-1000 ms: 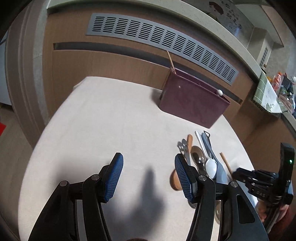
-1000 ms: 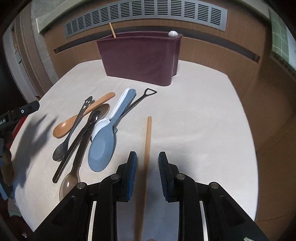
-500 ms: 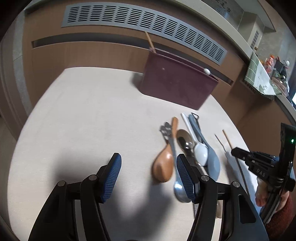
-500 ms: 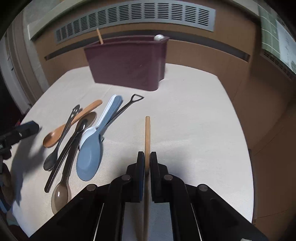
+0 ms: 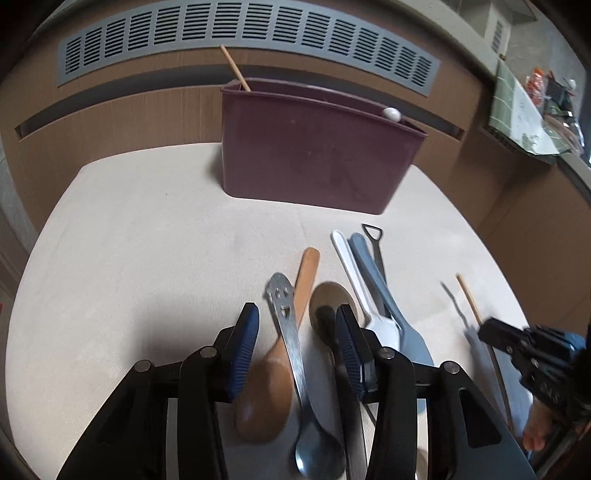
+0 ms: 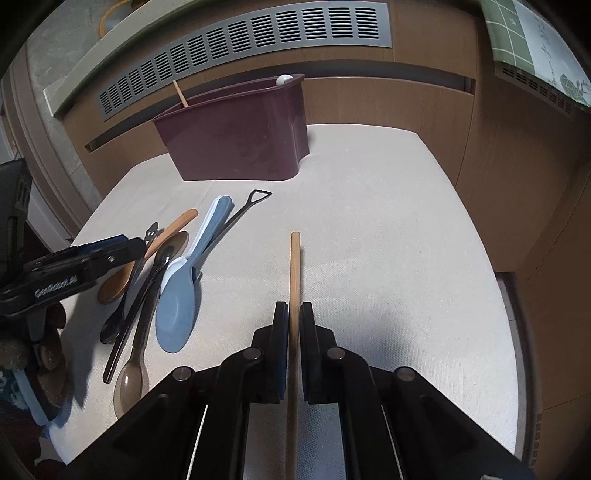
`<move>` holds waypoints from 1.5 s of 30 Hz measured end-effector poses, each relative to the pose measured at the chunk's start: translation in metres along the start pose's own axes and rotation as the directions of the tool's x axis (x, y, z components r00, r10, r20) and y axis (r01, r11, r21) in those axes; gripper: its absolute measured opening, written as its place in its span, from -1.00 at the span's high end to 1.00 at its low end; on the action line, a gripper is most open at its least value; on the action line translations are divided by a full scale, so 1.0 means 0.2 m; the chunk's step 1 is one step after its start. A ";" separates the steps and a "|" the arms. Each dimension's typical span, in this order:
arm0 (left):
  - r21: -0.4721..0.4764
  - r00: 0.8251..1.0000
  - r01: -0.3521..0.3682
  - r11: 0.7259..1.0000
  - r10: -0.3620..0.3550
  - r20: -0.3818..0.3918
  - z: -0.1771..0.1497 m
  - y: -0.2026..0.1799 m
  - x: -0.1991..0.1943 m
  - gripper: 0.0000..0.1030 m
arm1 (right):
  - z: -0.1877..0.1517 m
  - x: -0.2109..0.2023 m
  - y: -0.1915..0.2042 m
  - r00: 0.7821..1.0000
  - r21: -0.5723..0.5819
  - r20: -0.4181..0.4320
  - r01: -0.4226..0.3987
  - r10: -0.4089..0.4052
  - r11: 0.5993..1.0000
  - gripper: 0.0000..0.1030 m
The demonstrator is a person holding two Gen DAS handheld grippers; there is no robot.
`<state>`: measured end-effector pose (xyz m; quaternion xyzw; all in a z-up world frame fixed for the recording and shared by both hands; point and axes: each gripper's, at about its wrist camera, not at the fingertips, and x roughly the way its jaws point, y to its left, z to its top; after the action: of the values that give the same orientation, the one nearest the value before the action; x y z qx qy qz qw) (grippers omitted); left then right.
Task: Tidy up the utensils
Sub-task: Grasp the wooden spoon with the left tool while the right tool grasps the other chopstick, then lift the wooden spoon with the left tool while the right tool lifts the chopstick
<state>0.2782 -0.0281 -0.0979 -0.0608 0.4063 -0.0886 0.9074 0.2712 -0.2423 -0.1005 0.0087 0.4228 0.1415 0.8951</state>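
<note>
— What sort of place is this?
— A home kitchen or dining corner: spoons (image 5: 277,373) lie on a cloth-covered worktop (image 5: 147,258), beside a maroon utensil holder (image 5: 314,155), wood cabinets (image 6: 424,103), a slatted vent (image 5: 240,29).

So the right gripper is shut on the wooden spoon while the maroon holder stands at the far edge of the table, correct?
Not quite. The right gripper is shut on the wooden chopstick, not the wooden spoon, which lies untouched in the pile on the table. The right wrist view shows this. The maroon holder does stand at the far edge.
</note>
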 end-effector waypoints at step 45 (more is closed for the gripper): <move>-0.042 0.985 0.125 0.991 -0.118 0.129 -0.02 0.09 -0.29 0.74 | 0.10 0.16 0.06 0.996 -0.113 -0.085 0.022 -0.032 0.993 0.89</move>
<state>0.2406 0.0007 -0.0615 -0.1134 0.3458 -0.1295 0.9224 0.3025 -0.2208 -0.1100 -0.0537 0.4527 0.1531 0.8768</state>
